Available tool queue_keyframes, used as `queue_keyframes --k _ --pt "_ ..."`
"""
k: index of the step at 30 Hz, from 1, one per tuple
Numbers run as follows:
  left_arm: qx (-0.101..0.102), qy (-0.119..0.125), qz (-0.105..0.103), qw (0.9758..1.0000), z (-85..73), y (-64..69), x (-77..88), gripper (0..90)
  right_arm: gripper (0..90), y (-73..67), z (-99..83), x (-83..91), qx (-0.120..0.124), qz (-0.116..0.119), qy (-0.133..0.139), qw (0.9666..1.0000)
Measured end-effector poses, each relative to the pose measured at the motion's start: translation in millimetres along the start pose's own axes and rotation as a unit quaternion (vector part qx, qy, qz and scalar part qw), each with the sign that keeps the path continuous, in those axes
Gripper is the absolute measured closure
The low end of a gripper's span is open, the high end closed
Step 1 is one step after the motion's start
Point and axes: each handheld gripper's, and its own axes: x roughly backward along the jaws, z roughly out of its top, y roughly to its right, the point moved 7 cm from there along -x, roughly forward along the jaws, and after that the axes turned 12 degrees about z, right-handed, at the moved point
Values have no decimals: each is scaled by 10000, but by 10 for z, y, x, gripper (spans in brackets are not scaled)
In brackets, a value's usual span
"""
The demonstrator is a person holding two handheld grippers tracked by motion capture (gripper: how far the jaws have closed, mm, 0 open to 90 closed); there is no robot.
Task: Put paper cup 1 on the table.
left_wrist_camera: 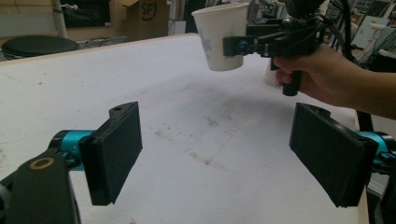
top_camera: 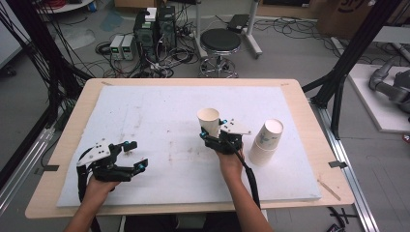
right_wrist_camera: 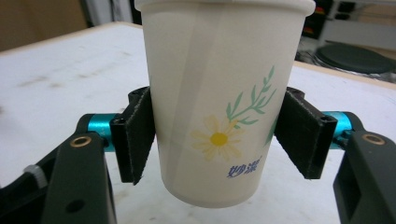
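Paper cup [right_wrist_camera: 219, 107] upright between the right gripper [right_wrist_camera: 219, 135] pads, clamped on both sides, off the table [right_wrist_camera: 60, 79].

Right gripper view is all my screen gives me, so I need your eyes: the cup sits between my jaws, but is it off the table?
Observer: Yes. In the left gripper view the cup hangs clear above the white mat, held by the right gripper.
Operator: Are there other cups around?
Observer: A stack of cups stands on the mat, to the right of your hand in the high view.
Operator: What is the left gripper doing?
Observer: The left gripper rests near the mat's left front, jaws open, nothing between them.
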Motion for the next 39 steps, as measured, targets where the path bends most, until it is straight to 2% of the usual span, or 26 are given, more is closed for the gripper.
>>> queue_keyframes --k 2,8,11,16,18,21,24,30,36,39 --pt "12 1 -13 10000 1 11 -7 170 333 73 -15 -43 3 -142 -65 9999" --pt "19 0 -12 10000 -2 -2 -18 171 332 268 -150 -146 -224 -439 -419 9979" --pt "28 -6 -14 10000 -6 -7 -23 170 332 315 -190 -181 -362 -483 -474 9971" --pt "13 -38 -29 10000 -14 -4 -28 170 332 358 -223 -251 -437 -592 -761 9944" --pt "31 -47 -25 10000 -18 -6 -26 171 331 367 -246 -268 -410 -623 -983 9924" --pt "30 -57 -9 10000 -22 -15 -22 171 331 374 -257 -267 -484 -612 -1090 9910" --pt "25 -61 -8 10000 -24 -17 -20 171 331 363 -262 -243 -387 -599 -1176 9905" --pt "32 -82 -19 10000 -29 -13 -22 171 332 356 -291 -162 -399 -557 -1357 9884" --pt "-3 -115 -41 9999 -35 -5 -38 172 316 381 -342 -100 -491 -498 -1390 9878" --pt "16 -118 -49 9999 -36 2 -45 172 280 381 -373 -90 -575 -428 -1477 9864"
